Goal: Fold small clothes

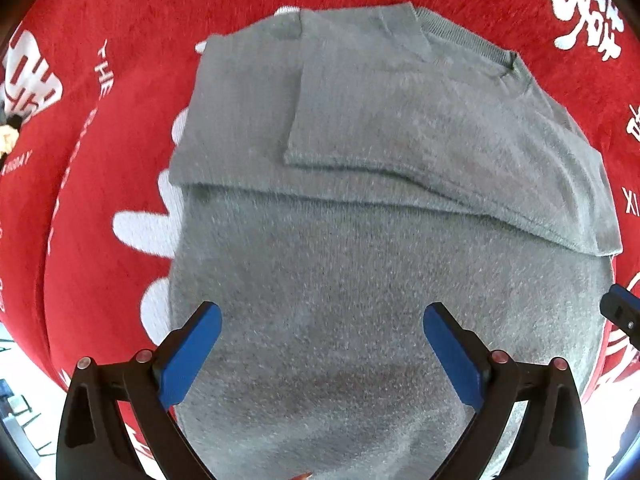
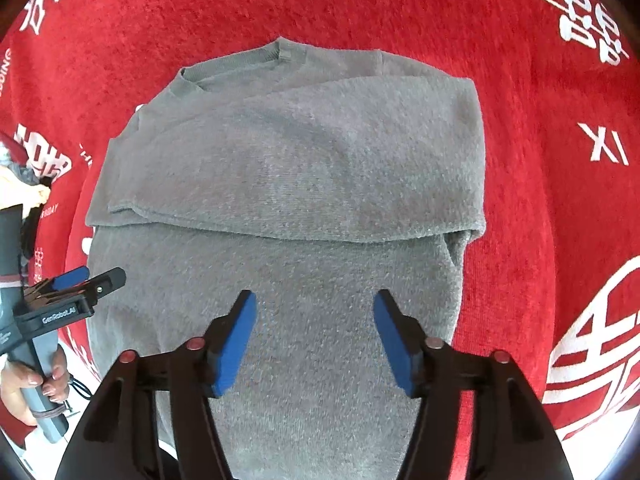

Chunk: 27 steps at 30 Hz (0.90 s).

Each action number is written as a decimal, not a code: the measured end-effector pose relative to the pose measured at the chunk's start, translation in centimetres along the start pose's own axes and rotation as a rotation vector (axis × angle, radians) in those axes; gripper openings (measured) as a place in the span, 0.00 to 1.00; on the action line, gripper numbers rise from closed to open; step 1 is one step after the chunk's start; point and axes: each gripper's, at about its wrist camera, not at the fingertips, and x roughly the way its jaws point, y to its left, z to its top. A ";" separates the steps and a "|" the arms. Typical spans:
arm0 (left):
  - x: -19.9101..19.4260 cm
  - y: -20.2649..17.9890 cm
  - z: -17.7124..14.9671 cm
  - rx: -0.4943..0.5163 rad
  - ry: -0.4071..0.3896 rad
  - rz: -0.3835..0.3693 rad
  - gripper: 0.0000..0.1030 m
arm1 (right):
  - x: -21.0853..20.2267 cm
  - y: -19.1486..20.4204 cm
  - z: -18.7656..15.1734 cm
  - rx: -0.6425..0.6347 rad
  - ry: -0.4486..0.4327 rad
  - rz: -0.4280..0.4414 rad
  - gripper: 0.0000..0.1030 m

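Folded grey shirt (image 1: pixel 360 240) on red cloth (image 1: pixel 120 80), under both spread, empty claws (image 1: pixel 322 344) (image 2: pixel 314 336)

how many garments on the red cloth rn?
1: a grey sweater, partly folded, lying on the red cloth under both grippers. Anything beneath it is hidden.

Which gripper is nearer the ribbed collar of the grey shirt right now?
Neither clearly. The collar lies at the shirt's far end; left gripper and right gripper both hover open over the near, plain part, side by side.
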 end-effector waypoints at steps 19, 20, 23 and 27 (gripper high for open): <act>2.0 0.3 -0.5 0.006 0.027 0.009 0.99 | -0.1 -0.5 -2.8 0.016 0.057 0.028 0.71; 2.0 0.2 -0.5 0.006 0.025 0.010 0.99 | -0.2 -0.6 -2.9 0.019 0.060 0.030 0.71; 2.1 -0.3 -0.7 0.004 0.028 0.008 1.00 | -0.2 -1.1 -3.2 0.028 0.070 0.041 0.71; 2.6 0.1 -0.5 -0.003 0.046 0.005 1.00 | -0.2 -1.6 -3.7 0.025 0.085 0.058 0.71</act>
